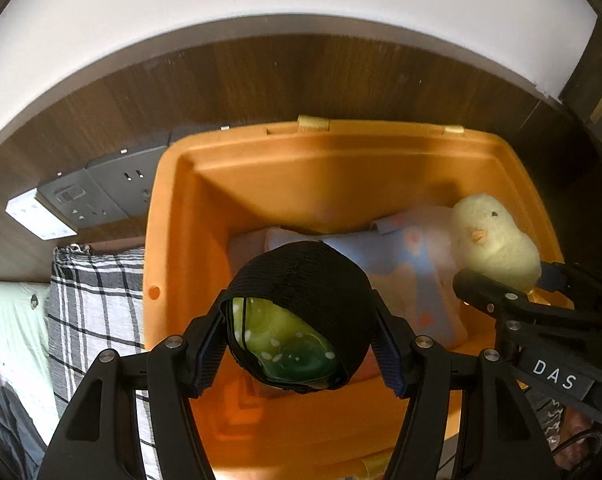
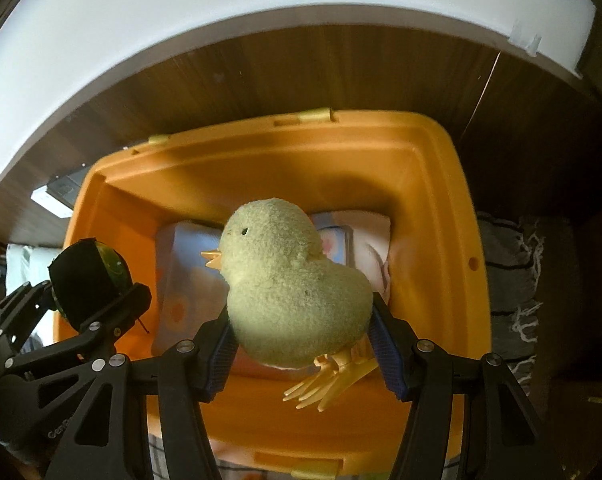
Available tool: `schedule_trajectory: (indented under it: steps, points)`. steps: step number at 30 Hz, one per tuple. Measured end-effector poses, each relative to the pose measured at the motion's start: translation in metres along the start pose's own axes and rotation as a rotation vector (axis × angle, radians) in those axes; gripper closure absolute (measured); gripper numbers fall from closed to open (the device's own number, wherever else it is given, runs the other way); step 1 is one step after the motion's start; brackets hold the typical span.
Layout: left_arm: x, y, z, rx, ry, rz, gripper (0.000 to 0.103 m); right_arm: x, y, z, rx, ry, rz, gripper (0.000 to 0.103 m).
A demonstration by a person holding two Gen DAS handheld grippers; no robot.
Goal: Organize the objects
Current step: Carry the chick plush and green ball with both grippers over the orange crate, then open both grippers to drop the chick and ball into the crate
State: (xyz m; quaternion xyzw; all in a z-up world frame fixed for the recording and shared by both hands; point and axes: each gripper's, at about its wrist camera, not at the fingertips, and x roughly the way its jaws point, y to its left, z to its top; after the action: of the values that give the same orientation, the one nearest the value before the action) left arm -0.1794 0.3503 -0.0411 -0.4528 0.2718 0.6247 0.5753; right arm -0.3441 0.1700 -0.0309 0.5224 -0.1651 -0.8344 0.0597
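A dark wood-grain panel (image 1: 301, 76) is seen behind an open orange plastic bin (image 1: 173, 216). Above the bin, a round green object wrapped in black knit fabric (image 1: 301, 312) is pinched by the left gripper (image 1: 301, 340), and a fuzzy yellow toy chick (image 2: 293, 288) is clamped by the right gripper (image 2: 301, 344). Folded pastel cloths (image 1: 413, 280) are seen lying inside.
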Motion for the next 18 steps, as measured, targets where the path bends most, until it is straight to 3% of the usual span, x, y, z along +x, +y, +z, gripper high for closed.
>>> schedule_trajectory:
  steps: [6, 11, 18]
  points:
    - [0.007, -0.004, 0.001, 0.006, 0.016, 0.006, 0.038, 0.013, -0.001, -0.001, 0.001, 0.031, -0.009, 0.043]
    - [-0.001, -0.002, 0.001, -0.003, -0.008, 0.009, 0.026, 0.016, 0.000, -0.001, -0.011, 0.047, -0.009, 0.040]
    - [-0.019, 0.003, 0.000, -0.014, -0.042, 0.000, 0.025, -0.004, 0.002, -0.004, -0.011, -0.009, -0.022, 0.035]
